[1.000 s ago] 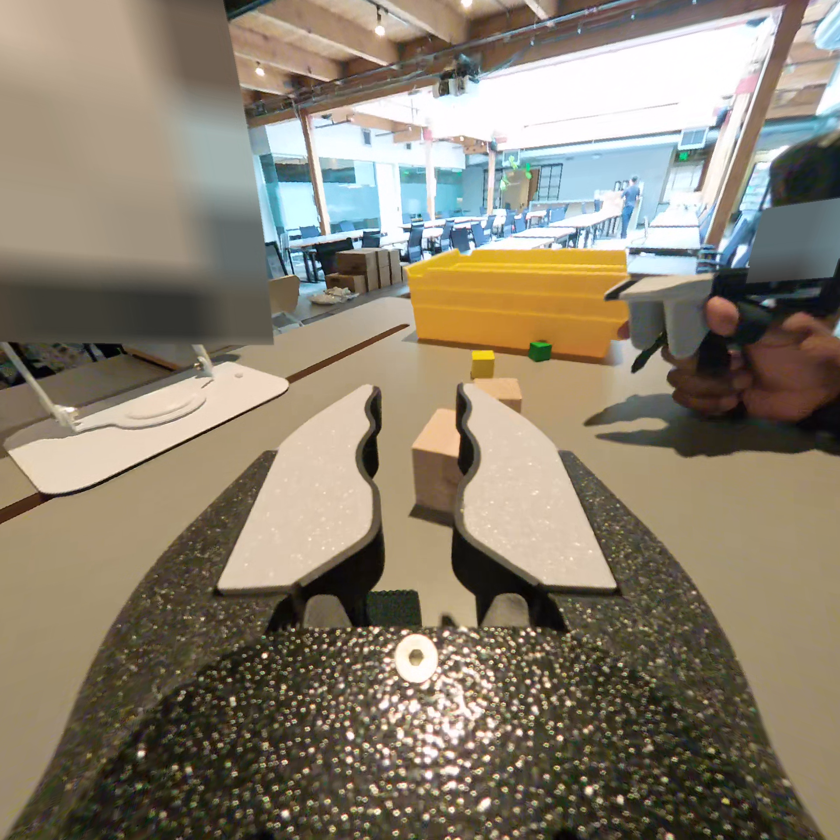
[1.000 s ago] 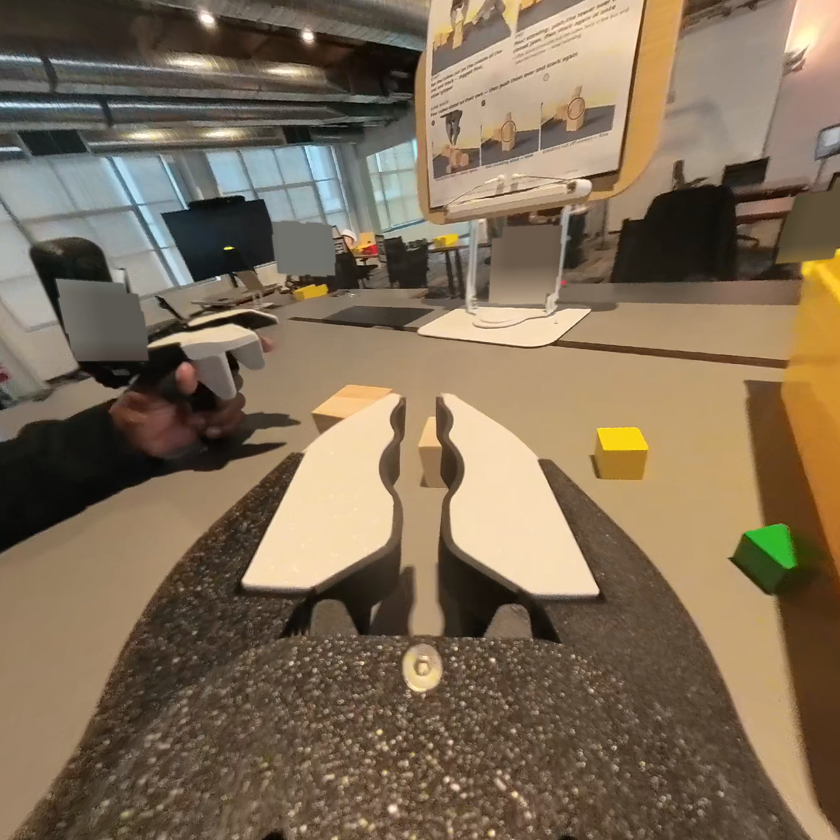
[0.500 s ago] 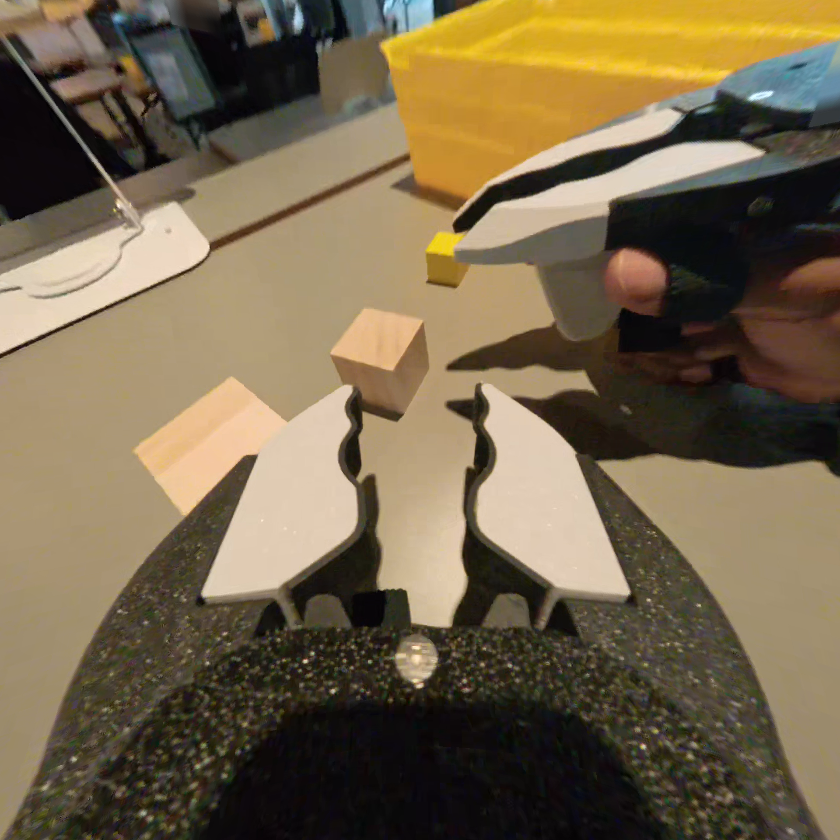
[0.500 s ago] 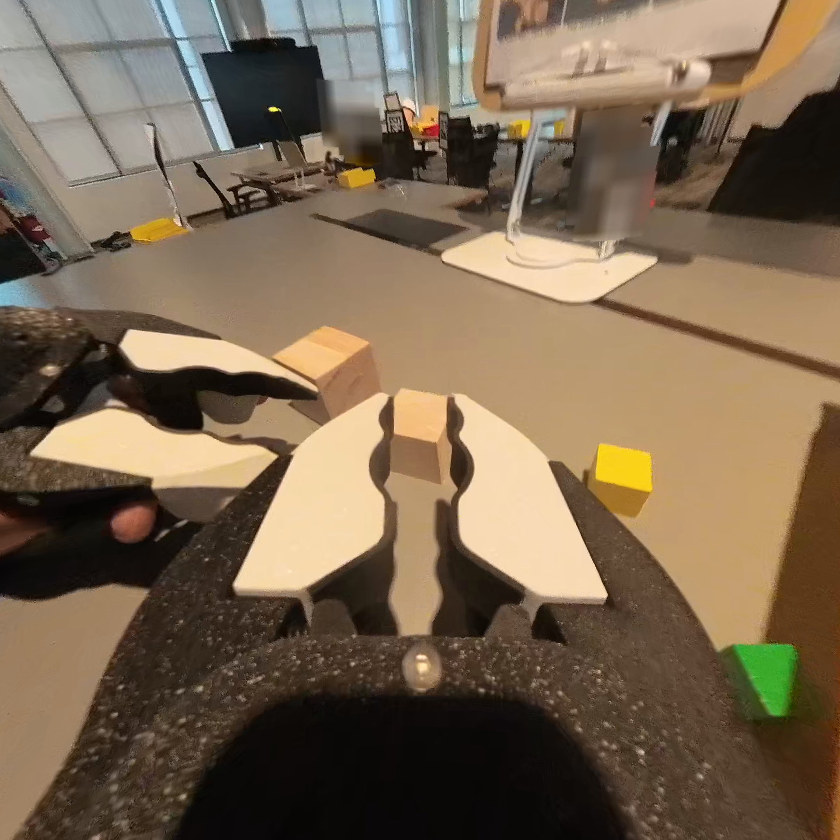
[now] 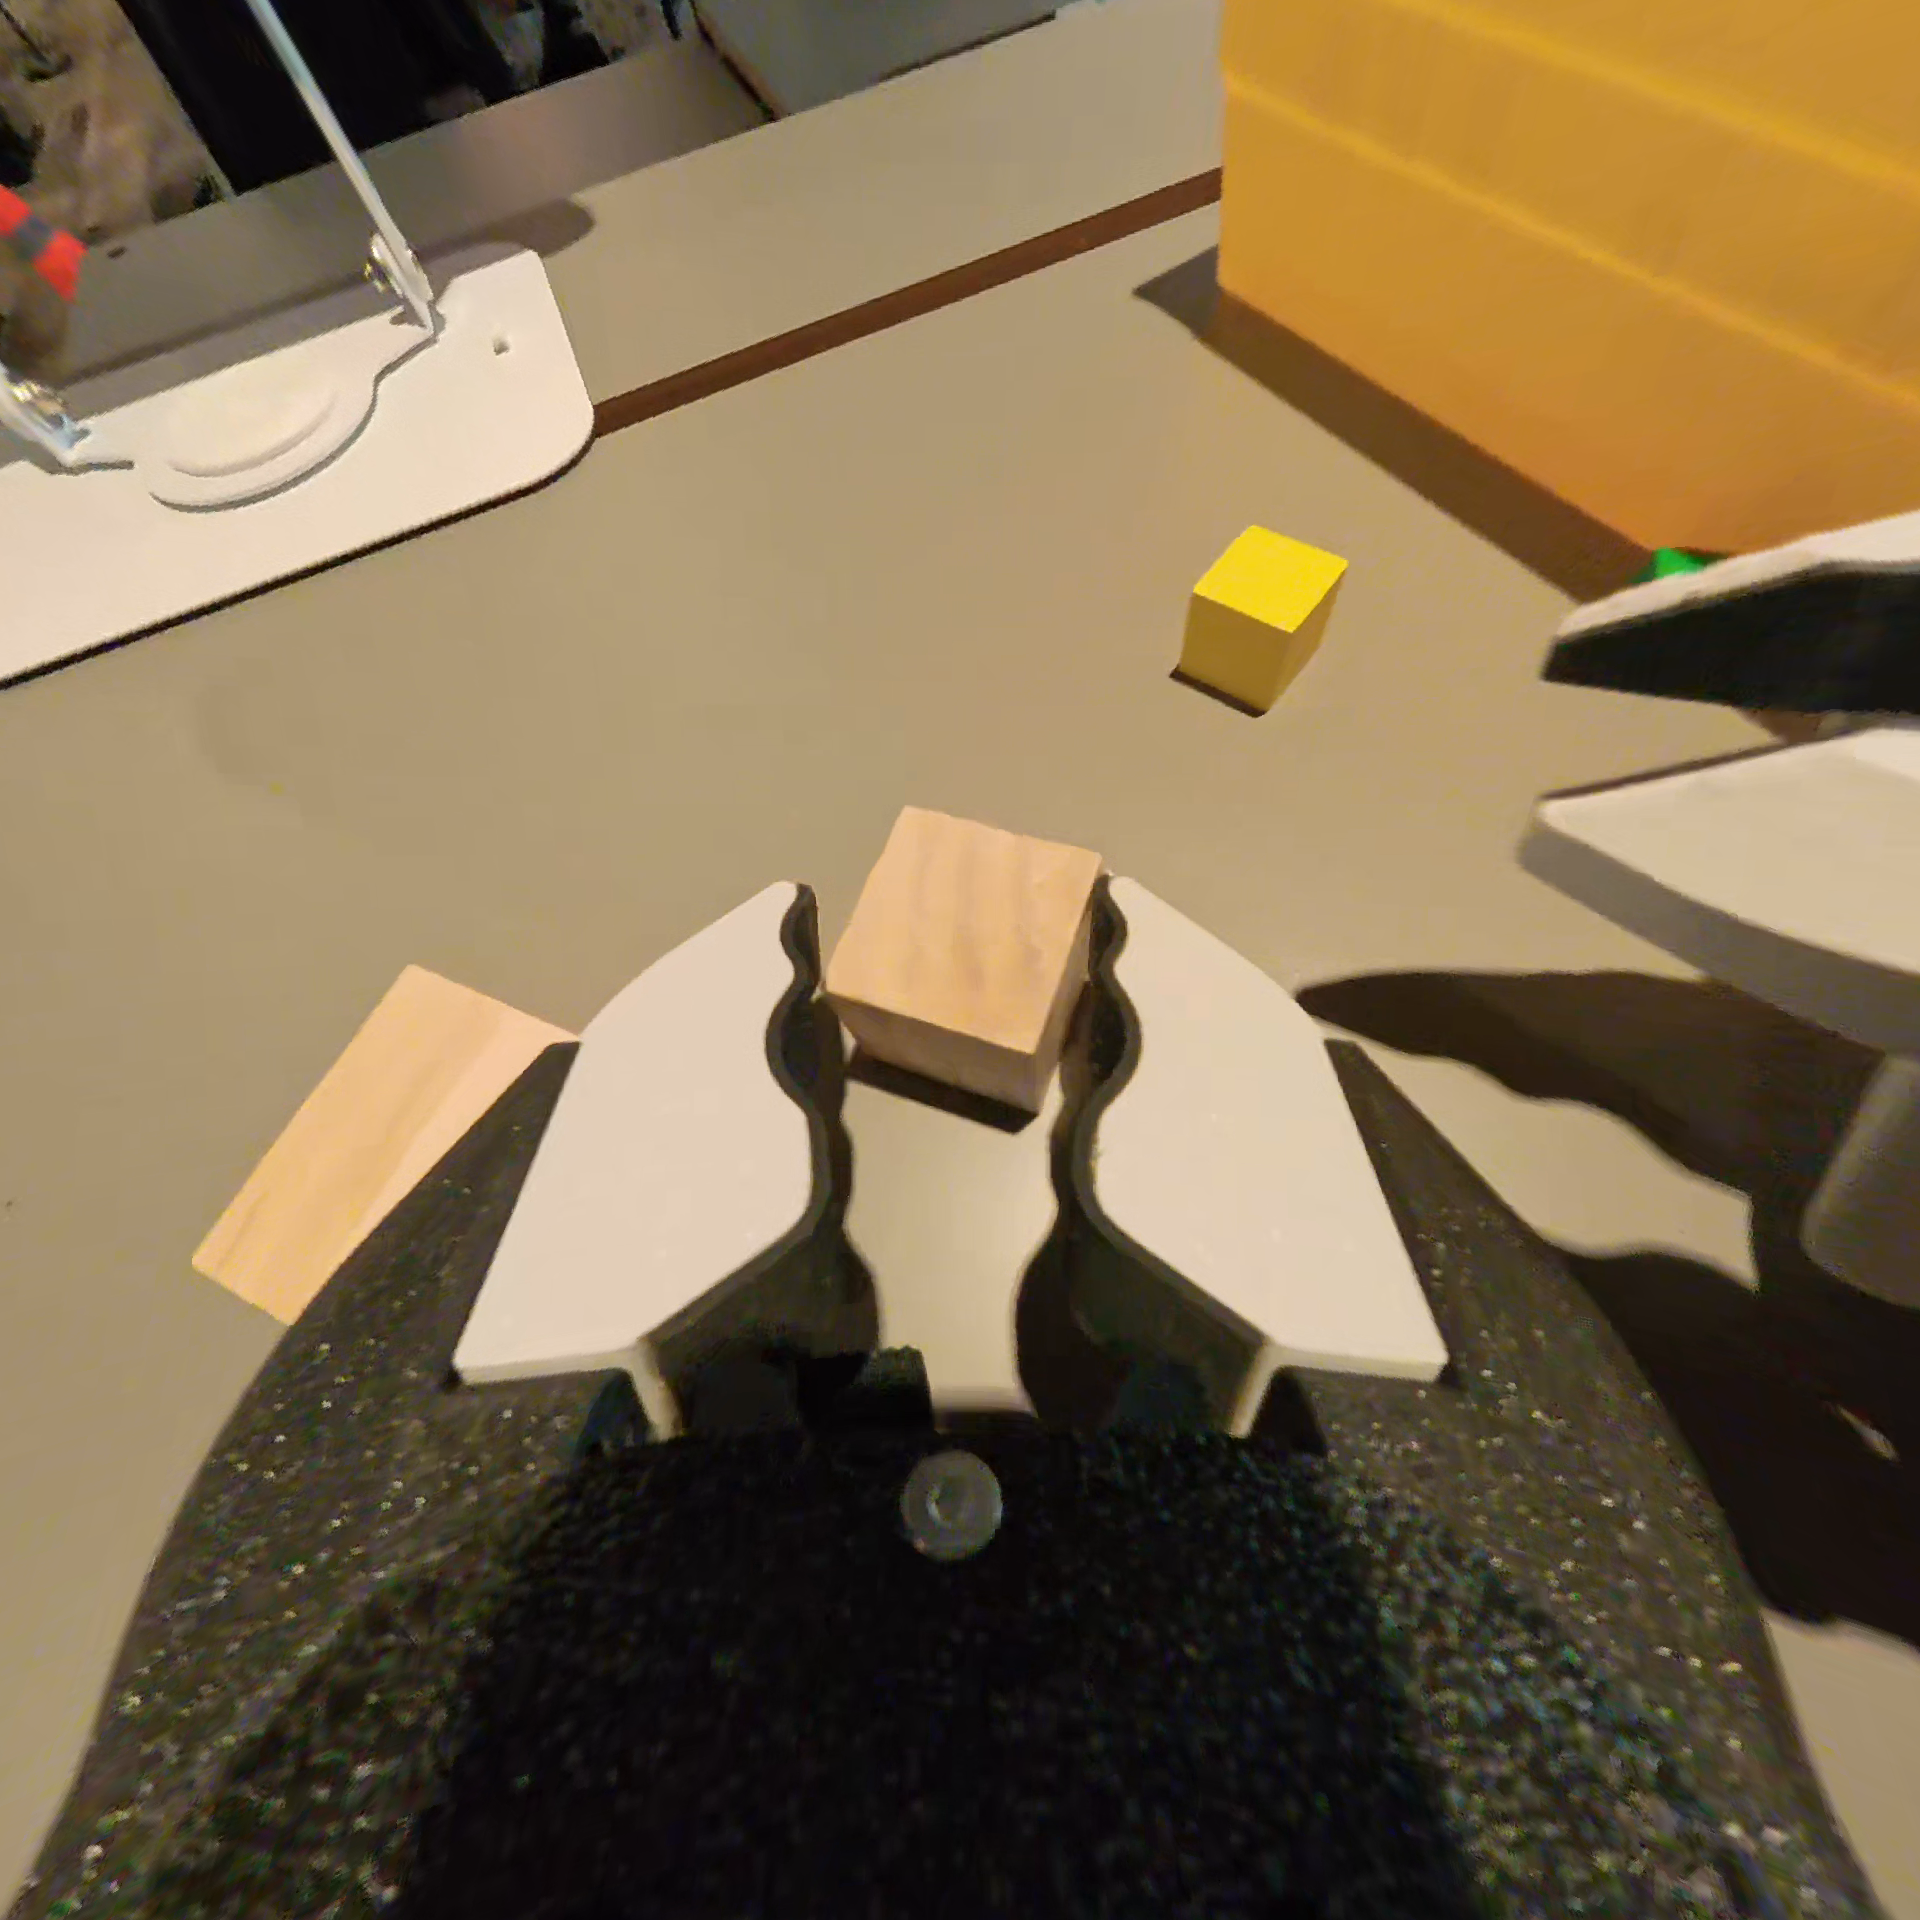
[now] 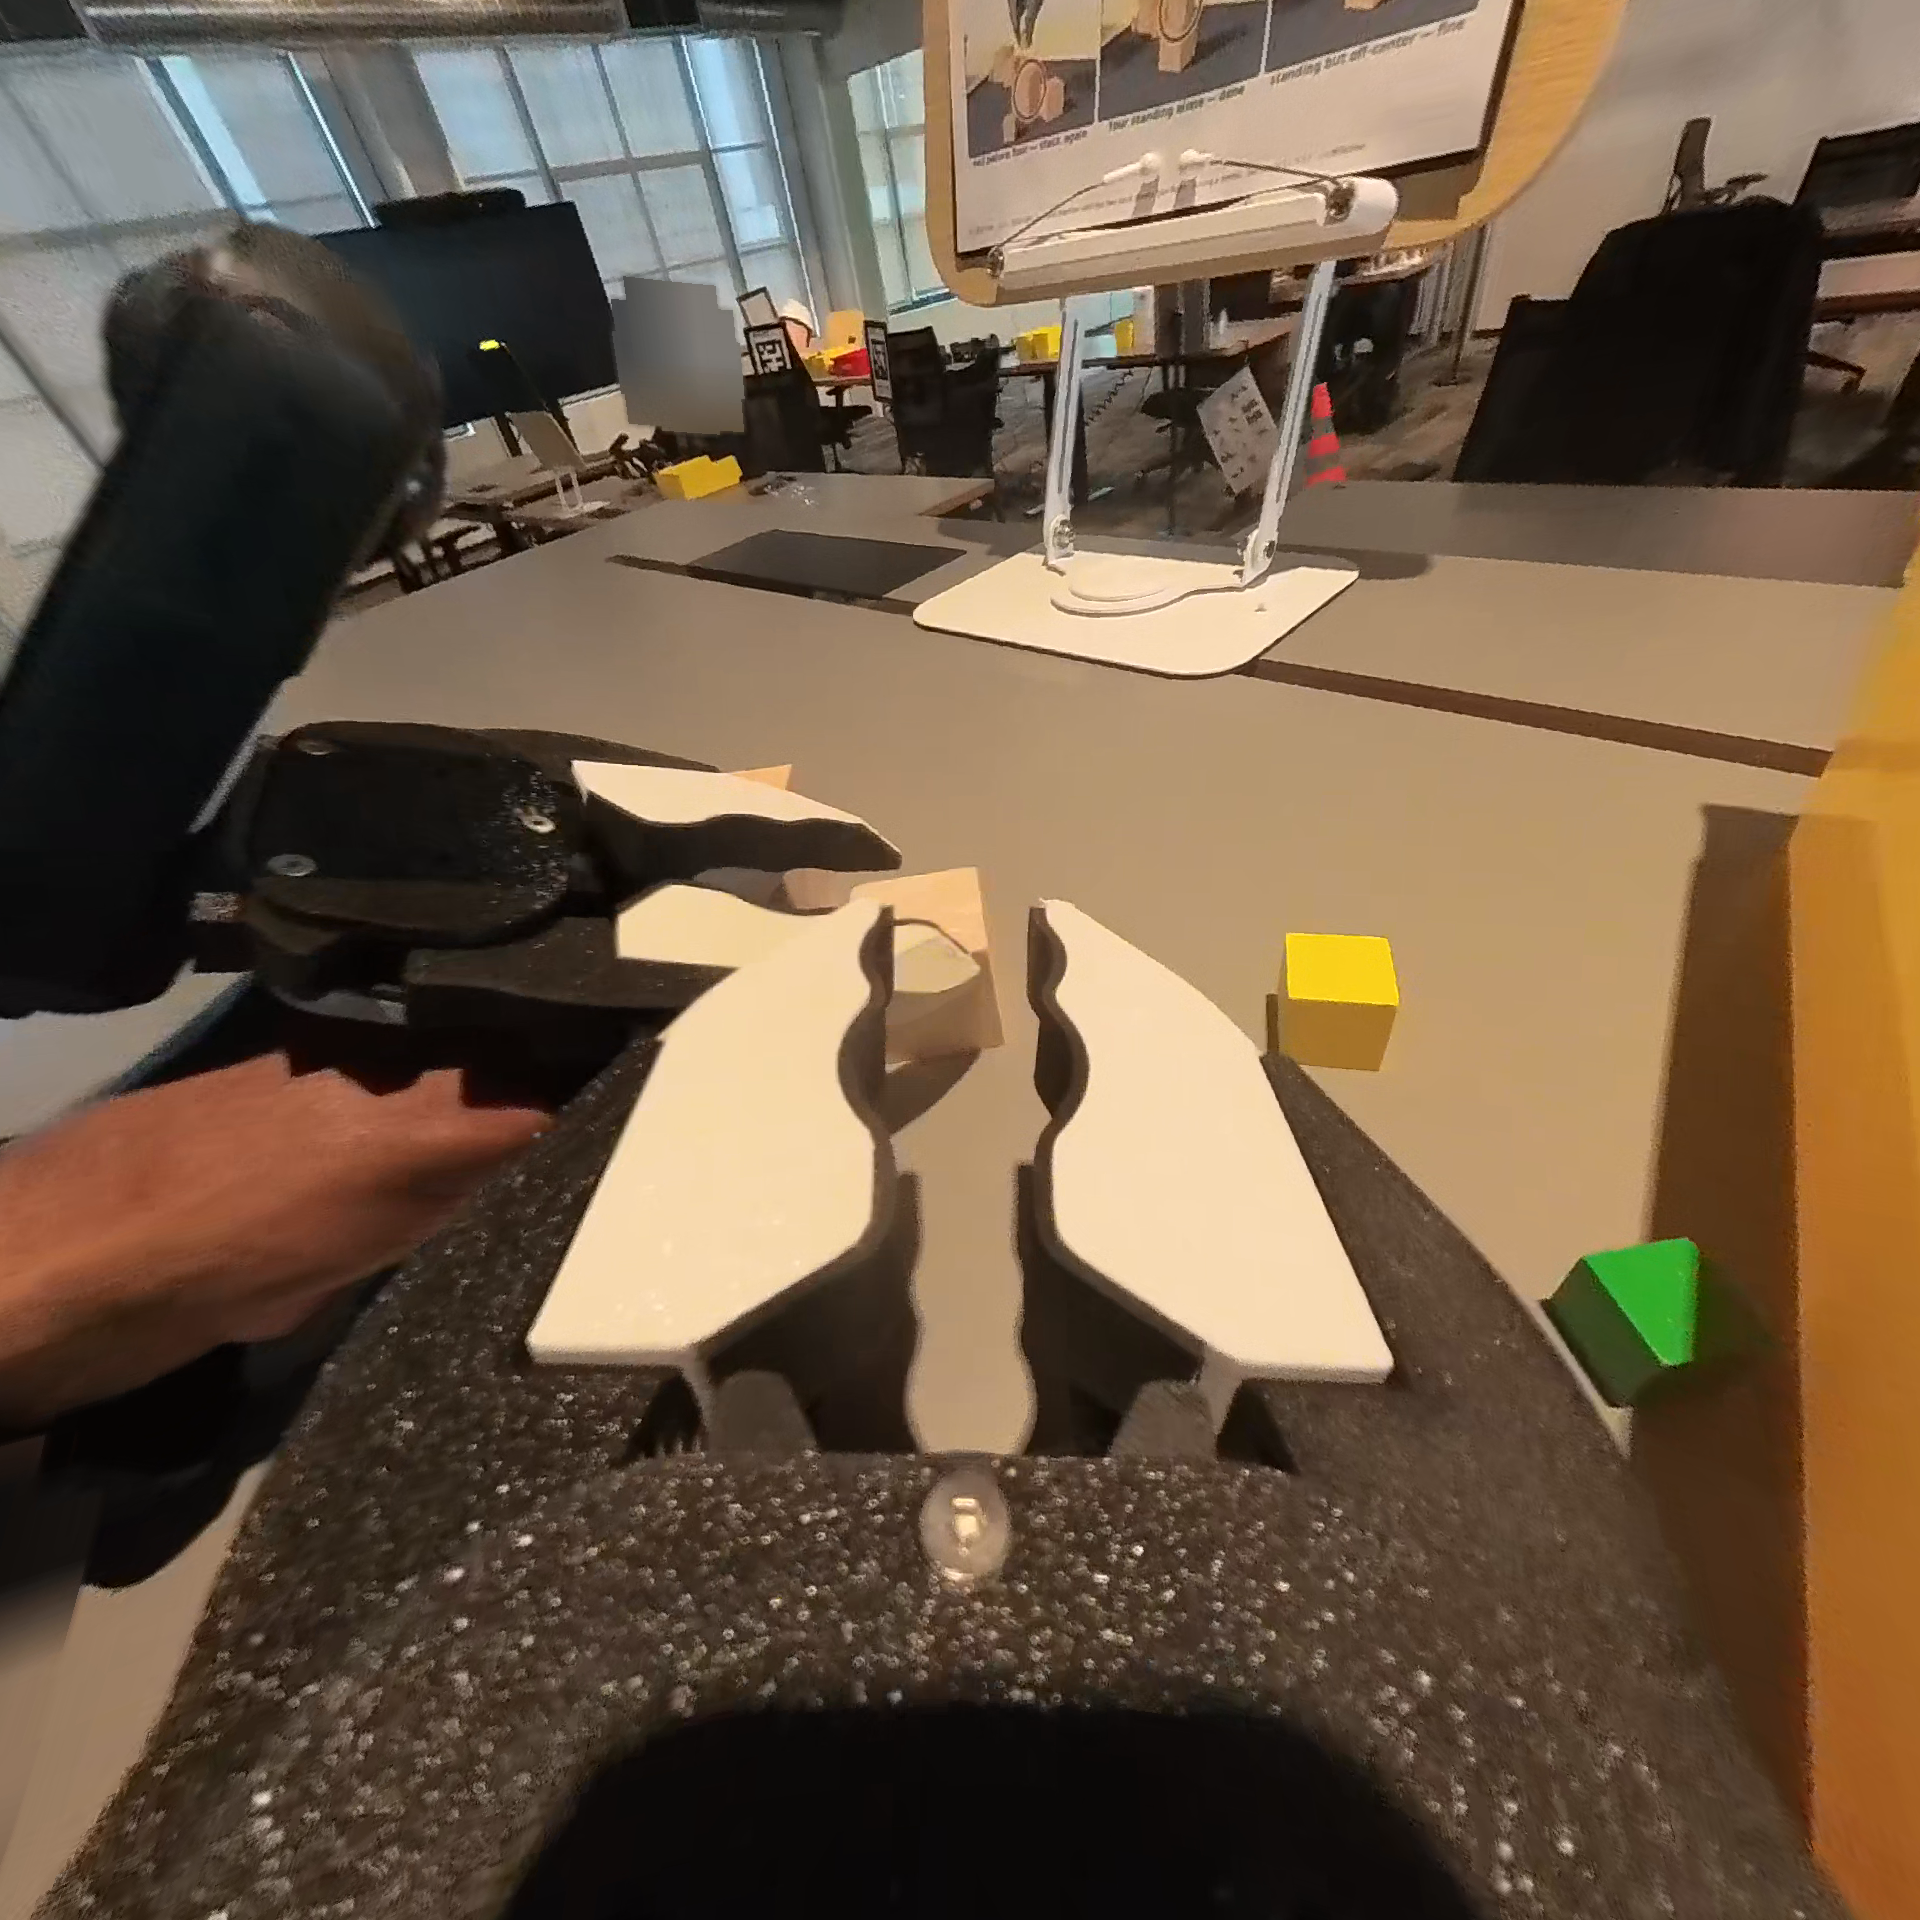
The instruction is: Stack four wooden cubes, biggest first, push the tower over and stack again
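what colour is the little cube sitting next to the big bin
The small cube beside the bin is yellow, clearest in the left wrist view.

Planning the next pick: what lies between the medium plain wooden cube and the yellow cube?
Nothing: in the left wrist view only bare grey table separates the medium wooden cube, flanked by the left gripper fingertips, from the yellow cube.

My left camera looks steeply down, close over the table (image 5: 623, 831). My right looks flatter, leftward. Both catch the yellow cube (image 5: 1262, 618).
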